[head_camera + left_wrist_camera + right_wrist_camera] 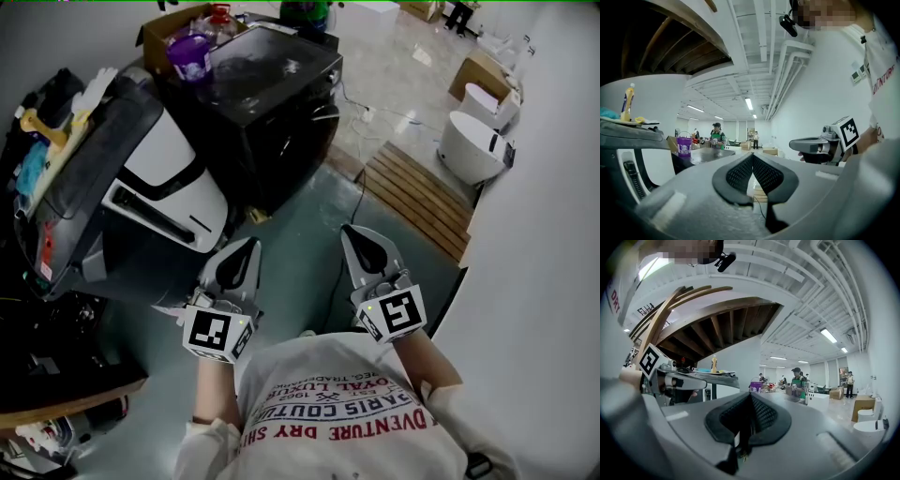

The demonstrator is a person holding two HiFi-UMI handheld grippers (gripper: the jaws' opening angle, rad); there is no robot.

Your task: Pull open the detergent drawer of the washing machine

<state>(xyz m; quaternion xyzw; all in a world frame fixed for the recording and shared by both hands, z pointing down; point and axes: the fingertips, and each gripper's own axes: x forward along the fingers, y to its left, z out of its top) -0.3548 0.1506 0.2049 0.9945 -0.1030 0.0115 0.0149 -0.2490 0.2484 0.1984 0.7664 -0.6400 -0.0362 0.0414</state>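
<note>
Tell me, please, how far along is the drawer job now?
Done: nothing visible yet. In hand: nothing; left gripper and right gripper are shut, empty, away from the white washing machine. Left: reach its front, grip the detergent drawer, pull it open.

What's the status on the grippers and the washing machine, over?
Left gripper, right gripper: jaws shut, empty, held level. Washing machine ahead left, untouched. Nothing seen in the way.
</note>
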